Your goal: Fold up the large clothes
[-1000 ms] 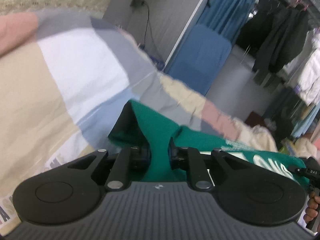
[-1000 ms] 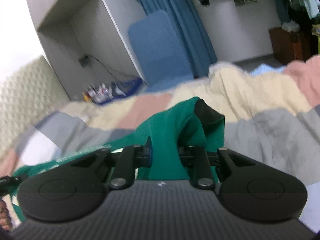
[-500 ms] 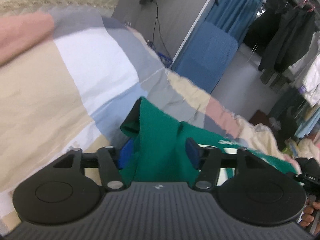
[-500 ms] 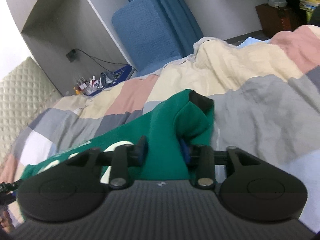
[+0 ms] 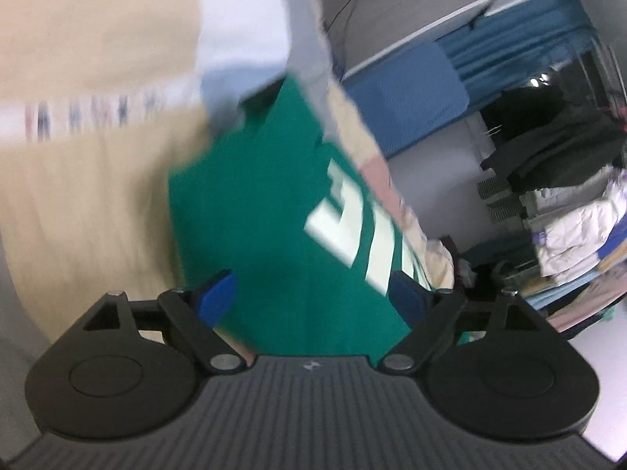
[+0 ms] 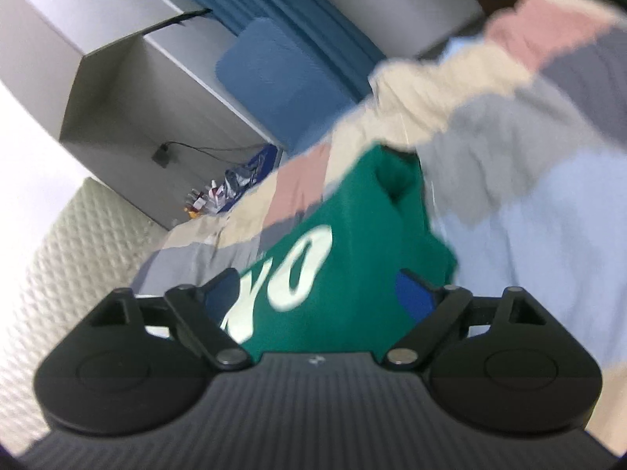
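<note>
A green garment (image 5: 270,211) with large white letters lies folded flat on a patchwork quilt (image 5: 90,180). My left gripper (image 5: 311,293) hovers over its near end, jaws opening wide; the cloth lies below the gap and the blue pads (image 5: 215,293) do not press it. In the right wrist view the same green garment (image 6: 352,243) shows its white letters and a bunched corner. My right gripper (image 6: 319,291) is also opening over it, pads apart and free of the cloth. Both views are tilted and blurred.
The quilt (image 6: 529,180) covers a bed with a padded headboard (image 6: 70,258). Behind stand a grey cabinet (image 6: 129,90), a blue cushion (image 6: 274,74) and blue curtains. A rack of dark hanging clothes (image 5: 548,137) and stacked laundry (image 5: 580,227) fills the right.
Both grippers were shut on raised folds of the green garment; both have let go and opened wide. The garment now lies flat, and both views have rolled and pulled back.
</note>
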Demonstrator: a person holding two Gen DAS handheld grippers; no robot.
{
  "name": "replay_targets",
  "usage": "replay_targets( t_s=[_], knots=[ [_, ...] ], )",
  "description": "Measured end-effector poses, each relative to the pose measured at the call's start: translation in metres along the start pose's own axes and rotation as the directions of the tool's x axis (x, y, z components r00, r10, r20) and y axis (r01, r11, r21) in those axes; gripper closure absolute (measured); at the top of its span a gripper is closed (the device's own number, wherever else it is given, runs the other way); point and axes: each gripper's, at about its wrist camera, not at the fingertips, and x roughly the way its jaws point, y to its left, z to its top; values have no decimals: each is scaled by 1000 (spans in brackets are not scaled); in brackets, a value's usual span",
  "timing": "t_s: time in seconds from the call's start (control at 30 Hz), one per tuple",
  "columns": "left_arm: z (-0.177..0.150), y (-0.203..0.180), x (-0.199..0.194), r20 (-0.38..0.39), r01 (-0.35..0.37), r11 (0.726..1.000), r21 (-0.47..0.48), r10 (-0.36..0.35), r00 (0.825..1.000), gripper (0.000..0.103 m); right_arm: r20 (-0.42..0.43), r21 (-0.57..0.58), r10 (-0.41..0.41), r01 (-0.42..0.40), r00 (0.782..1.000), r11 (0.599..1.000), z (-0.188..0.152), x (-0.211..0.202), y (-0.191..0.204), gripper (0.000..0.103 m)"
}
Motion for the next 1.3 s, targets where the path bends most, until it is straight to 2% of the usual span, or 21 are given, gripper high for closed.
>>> replay_targets(
  t_s=[0.1, 0.2, 0.3, 0.4, 0.43, 0.47, 0.6, 0.67, 0.83, 0.9, 0.93, 1.07, 1.17, 1.27, 1.3],
  knots=[
    [-7, 18, 22, -59, 44, 992, -120, -52, 997, 12, -74, 144, 30, -19, 997, 989, -21, 15, -18, 15],
    [-9, 31, 42, -43, 57, 979, -197, -66, 997, 10, -130, 256, 26, 8, 991, 967, -40, 37, -33, 13],
    [-7, 37, 63, -30, 69, 974, -216, -77, 997, 8, -140, 289, 28, 13, 990, 957, -48, 59, -42, 12],
    [-3, 40, 81, -12, 79, 969, -236, -84, 996, 7, -101, 281, 14, 15, 995, 959, -47, 74, -42, 10],
    [-1, 40, 87, -7, 82, 969, -234, -86, 996, 7, -94, 278, 13, 13, 995, 961, -46, 80, -41, 2],
    [1, 38, 91, -2, 83, 970, -227, -85, 996, 7, -87, 281, 21, 5, 996, 960, -45, 84, -41, 0],
    [19, 24, 102, -6, 89, 983, -162, -91, 996, 7, -75, 288, 80, -55, 994, 956, -35, 100, -36, 0],
    [26, 15, 100, 8, 132, 983, -124, -133, 991, 7, -67, 307, 129, -103, 989, 946, -28, 102, -35, 0],
    [44, 5, 96, 63, 254, 965, -66, -250, 966, 7, -21, 316, 248, -229, 968, 921, -10, 100, -28, 0],
    [47, 4, 98, 62, 247, 967, -59, -244, 968, 7, -4, 292, 277, -263, 961, 920, -5, 100, -21, 0],
    [46, 6, 100, 53, 238, 969, -69, -235, 971, 7, -7, 273, 268, -256, 963, 927, -4, 101, -17, 0],
    [40, 10, 102, 27, 187, 976, -116, -185, 982, 6, -59, 288, 196, -172, 979, 942, -11, 111, -21, 0],
    [42, 4, 107, -29, 103, 987, -125, -107, 994, 5, -114, 334, 146, -101, 983, 937, -18, 114, -30, 0],
    [40, 3, 106, -92, 28, 990, -136, -41, 995, 3, -146, 392, 125, -58, 981, 918, -26, 113, -39, 1],
    [38, 4, 106, -104, 23, 989, -143, -39, 994, 3, -150, 404, 125, -54, 981, 913, -29, 114, -41, 1]
  ],
)
